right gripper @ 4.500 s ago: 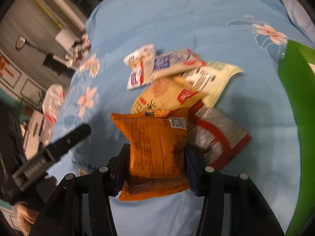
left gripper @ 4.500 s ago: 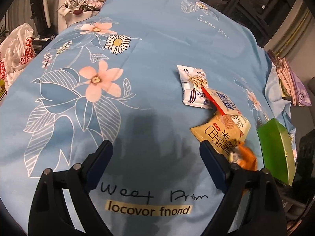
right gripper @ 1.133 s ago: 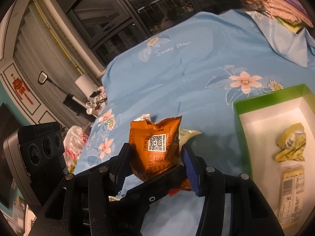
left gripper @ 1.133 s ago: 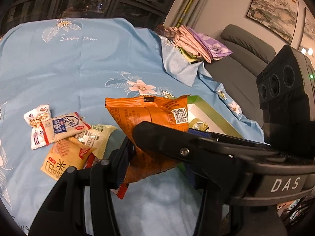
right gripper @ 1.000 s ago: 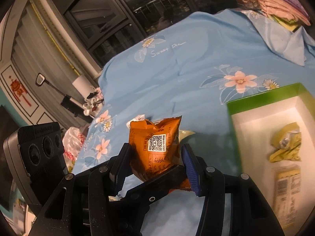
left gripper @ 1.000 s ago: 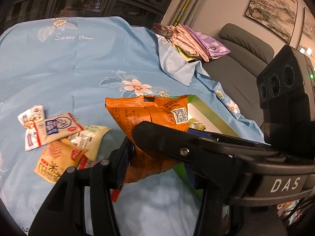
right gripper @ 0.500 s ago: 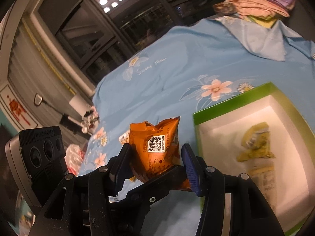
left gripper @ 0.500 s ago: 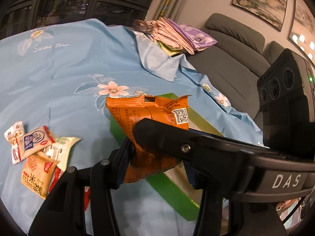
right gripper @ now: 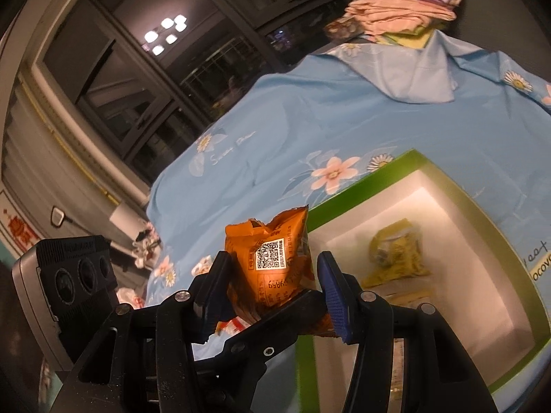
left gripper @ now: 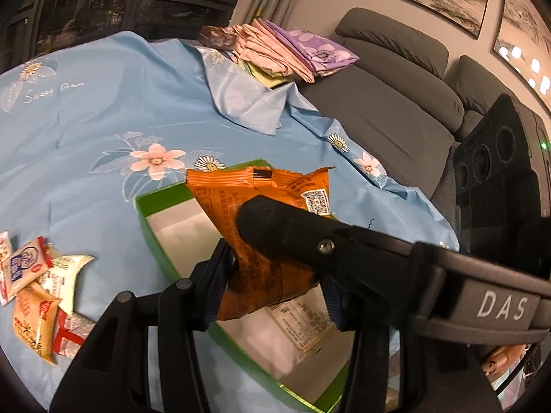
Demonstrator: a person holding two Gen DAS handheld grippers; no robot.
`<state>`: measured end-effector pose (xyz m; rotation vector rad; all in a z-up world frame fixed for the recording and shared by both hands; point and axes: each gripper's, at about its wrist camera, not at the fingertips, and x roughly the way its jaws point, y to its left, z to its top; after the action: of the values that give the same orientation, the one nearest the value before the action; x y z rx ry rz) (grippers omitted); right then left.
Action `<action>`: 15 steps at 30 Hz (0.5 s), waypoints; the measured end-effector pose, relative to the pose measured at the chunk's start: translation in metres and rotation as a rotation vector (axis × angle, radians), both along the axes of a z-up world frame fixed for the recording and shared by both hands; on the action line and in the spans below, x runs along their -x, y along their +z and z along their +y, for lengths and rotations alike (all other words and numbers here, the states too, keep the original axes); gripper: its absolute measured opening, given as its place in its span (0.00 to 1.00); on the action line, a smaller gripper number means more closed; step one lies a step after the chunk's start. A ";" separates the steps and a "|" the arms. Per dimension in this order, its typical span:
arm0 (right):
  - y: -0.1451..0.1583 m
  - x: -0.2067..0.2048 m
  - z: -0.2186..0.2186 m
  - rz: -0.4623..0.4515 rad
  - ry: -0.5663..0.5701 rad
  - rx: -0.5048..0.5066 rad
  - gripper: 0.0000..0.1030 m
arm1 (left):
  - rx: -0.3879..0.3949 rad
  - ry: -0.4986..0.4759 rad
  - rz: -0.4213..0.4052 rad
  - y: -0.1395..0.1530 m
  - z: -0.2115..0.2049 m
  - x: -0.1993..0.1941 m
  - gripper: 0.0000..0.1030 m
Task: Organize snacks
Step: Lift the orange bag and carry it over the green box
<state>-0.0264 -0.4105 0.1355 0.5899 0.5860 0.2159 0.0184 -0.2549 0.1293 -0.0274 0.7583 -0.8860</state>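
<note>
Presumably light, soft and crinkly: orange snack packet [left gripper: 261, 227], best pinched low at its sides. Clamped at once by left gripper [left gripper: 272, 296] and right gripper [right gripper: 272, 289], seal end up. Held over green box [right gripper: 358, 203] with 2 packets inside, loose snacks [left gripper: 38, 296] beyond.

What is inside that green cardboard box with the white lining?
Inside the green cardboard box lie a crumpled yellow wrapper and a flat pale packet with printed text. The orange snack bag, held by both grippers, hides part of the box floor.
</note>
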 end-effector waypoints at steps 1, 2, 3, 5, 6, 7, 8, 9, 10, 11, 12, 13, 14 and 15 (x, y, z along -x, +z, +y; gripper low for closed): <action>-0.001 0.001 -0.003 0.002 -0.007 -0.004 0.53 | -0.002 -0.007 0.004 -0.002 -0.004 -0.001 0.47; -0.003 0.001 -0.006 0.005 -0.014 -0.008 0.53 | -0.005 -0.010 0.007 -0.002 -0.007 -0.001 0.47; -0.005 0.001 -0.010 0.010 -0.021 -0.013 0.53 | -0.010 -0.014 0.010 -0.003 -0.011 -0.002 0.47; -0.008 0.001 -0.016 0.016 -0.034 -0.024 0.53 | -0.014 -0.021 0.016 -0.005 -0.018 -0.003 0.47; -0.009 0.000 -0.019 0.019 -0.040 -0.029 0.53 | -0.018 -0.027 0.023 -0.007 -0.022 -0.004 0.47; -0.011 0.000 -0.023 0.025 -0.053 -0.037 0.53 | -0.020 -0.031 0.026 -0.008 -0.024 -0.004 0.47; -0.012 0.001 -0.026 0.029 -0.061 -0.042 0.53 | -0.025 -0.037 0.034 -0.010 -0.029 -0.006 0.47; -0.014 0.000 -0.029 0.034 -0.070 -0.047 0.53 | -0.030 -0.041 0.038 -0.011 -0.032 -0.006 0.47; -0.016 0.000 -0.032 0.040 -0.080 -0.052 0.53 | -0.035 -0.045 0.041 -0.013 -0.035 -0.007 0.47; -0.018 -0.001 -0.035 0.046 -0.086 -0.054 0.53 | -0.042 -0.050 0.043 -0.015 -0.038 -0.008 0.47; -0.021 -0.002 -0.037 0.050 -0.091 -0.055 0.53 | -0.052 -0.055 0.045 -0.017 -0.042 -0.008 0.47; -0.023 -0.003 -0.040 0.056 -0.094 -0.060 0.53 | -0.060 -0.058 0.046 -0.018 -0.044 -0.009 0.47; -0.026 -0.004 -0.043 0.064 -0.099 -0.070 0.53 | -0.069 -0.060 0.049 -0.021 -0.047 -0.010 0.47; -0.028 -0.004 -0.045 0.071 -0.103 -0.076 0.53 | -0.074 -0.062 0.056 -0.023 -0.049 -0.011 0.47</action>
<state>-0.0222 -0.4552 0.1076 0.7019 0.6157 0.1206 0.0293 -0.3043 0.1064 0.0371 0.8473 -0.9182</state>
